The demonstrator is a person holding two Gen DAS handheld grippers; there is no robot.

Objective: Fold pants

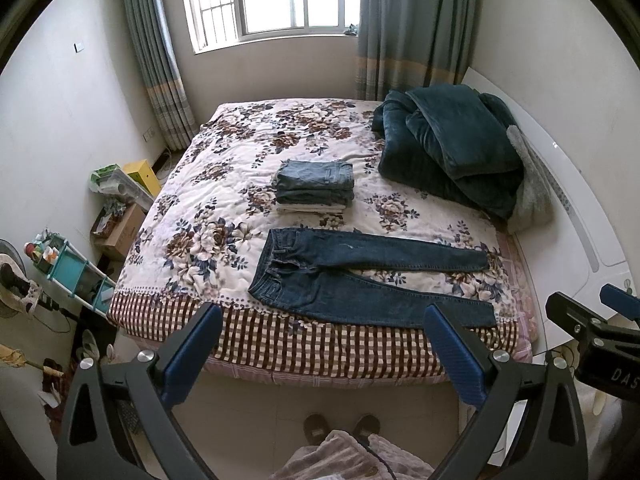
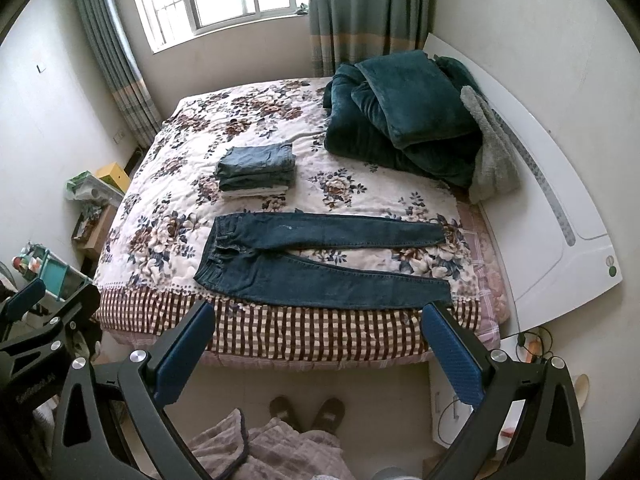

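Pants point(image 1: 360, 280) lie flat near the bed's point(image 1: 320, 340) front edge, legs spread for folding; left gripper point(image 1: 324, 344) and right gripper point(image 2: 320, 340) hover with fingers wide apart, empty

Very little lettering can be read. In the left wrist view, white capitals "DAS" stand on the black body of the right tongs point(image 1: 612, 308), which enter at the right edge beside the left tongs point(image 1: 320, 344); the word is cut off by the frame (only those three letters show). In the right wrist view, a line of small pale print runs along the black frame of the left tongs point(image 2: 24, 300) at the left edge, to the left of the right tongs point(image 2: 320, 340), but it is too small and blurred to make out. Nothing else in either view carries legible text.
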